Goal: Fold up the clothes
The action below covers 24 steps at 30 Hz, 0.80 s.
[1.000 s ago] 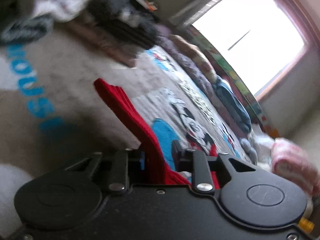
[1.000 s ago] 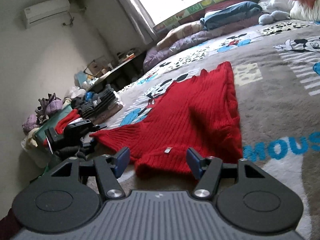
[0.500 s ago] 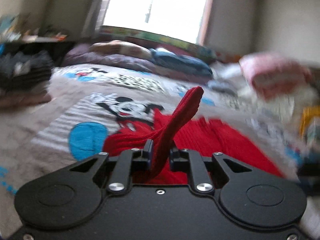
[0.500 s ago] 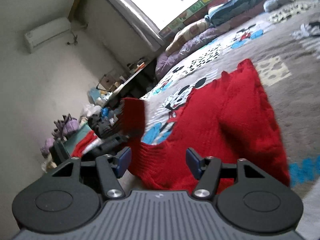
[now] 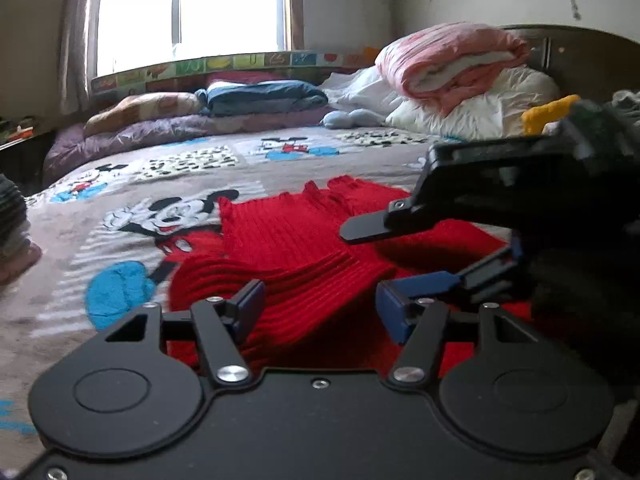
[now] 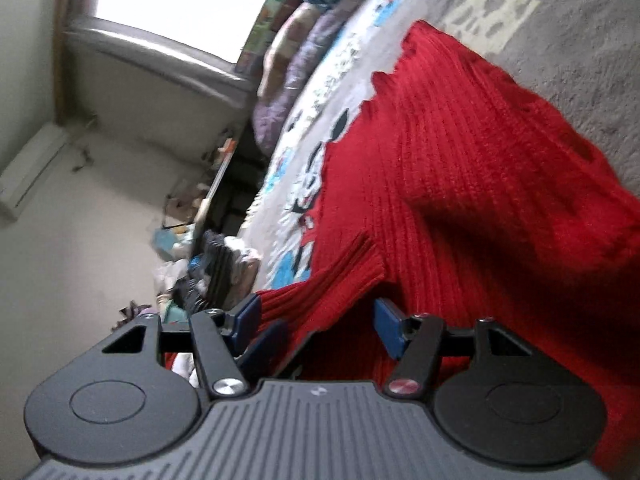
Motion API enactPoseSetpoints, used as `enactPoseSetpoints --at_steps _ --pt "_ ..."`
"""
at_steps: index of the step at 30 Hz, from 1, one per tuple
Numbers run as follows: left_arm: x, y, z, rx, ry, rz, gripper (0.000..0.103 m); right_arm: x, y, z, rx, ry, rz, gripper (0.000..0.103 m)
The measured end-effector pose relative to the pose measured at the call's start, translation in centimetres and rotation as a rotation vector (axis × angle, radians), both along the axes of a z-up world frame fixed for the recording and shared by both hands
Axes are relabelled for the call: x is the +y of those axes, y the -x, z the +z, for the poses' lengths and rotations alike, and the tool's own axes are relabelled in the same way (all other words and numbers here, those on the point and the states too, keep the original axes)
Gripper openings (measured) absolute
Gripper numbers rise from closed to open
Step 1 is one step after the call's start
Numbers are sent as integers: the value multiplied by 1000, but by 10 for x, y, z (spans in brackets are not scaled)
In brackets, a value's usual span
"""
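Left wrist view, left to right: grey cartoon-print blanket (image 5: pixel 132 200) fills the left and centre of the frame, window (image 5: pixel 188 8) upper left, folded purple and blue bedding (image 5: pixel 256 98) stacked below the sill. Red ribbed sweater (image 5: pixel 288 240) lies flat on the blanket at frame centre, with one sleeve folded across the body toward lower centre. Left gripper (image 5: pixel 318 308) at bottom centre: jaws are opening, the pads stand apart either side of the sleeve's ridge, and neither pad presses on the knit. So the sleeve is between them, not gripped. Right of centre, the right gripper (image 5: pixel 400 256) enters from the right edge, turned on its side, one black finger above and one blue pad below, a clear gap between them, hovering just over the sweater. Pink and white bundle of quilts (image 5: pixel 452 60) upper right, against the dark headboard (image 5: pixel 592 52).

Right wrist view, tilted hard: wall and air conditioner (image 6: pixel 28 176) at left, clutter of clothes (image 6: pixel 216 264) centre left. The sweater (image 6: pixel 460 184) covers the centre and right, blanket (image 6: pixel 580 52) upper right. The right gripper (image 6: pixel 316 320) is at mid width, pads apart. The sleeve cuff (image 6: pixel 352 268) sits just ahead of the gap; contact cannot be told. The left gripper's blue pad (image 6: pixel 264 340) shows just beside the left finger.
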State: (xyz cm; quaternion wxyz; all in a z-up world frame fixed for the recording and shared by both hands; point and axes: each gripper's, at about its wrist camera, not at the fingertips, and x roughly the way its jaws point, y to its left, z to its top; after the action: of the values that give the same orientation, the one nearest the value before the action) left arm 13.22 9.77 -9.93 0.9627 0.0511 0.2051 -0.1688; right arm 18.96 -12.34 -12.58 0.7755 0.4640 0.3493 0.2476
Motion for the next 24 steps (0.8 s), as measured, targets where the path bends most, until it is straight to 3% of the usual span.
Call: enactPoseSetpoints --at_steps 5,11,13,15,16,20,24 --pt "42 19 3 15 114 47 63 11 -3 1 16 28 -11 62" --pt "62 16 -13 133 212 108 65 23 -1 -4 46 88 -125 46" --pt "64 11 -18 192 275 111 67 26 -3 -5 54 101 -166 35" --pt "65 10 -21 225 332 120 68 28 -5 -8 66 102 -203 13" --pt "65 9 -22 241 361 125 68 29 -5 -6 61 103 -214 11" --pt "60 6 -22 265 442 123 68 31 -4 23 -45 128 -224 10" --pt "36 6 -17 242 426 142 68 24 -6 60 -174 151 -229 10"
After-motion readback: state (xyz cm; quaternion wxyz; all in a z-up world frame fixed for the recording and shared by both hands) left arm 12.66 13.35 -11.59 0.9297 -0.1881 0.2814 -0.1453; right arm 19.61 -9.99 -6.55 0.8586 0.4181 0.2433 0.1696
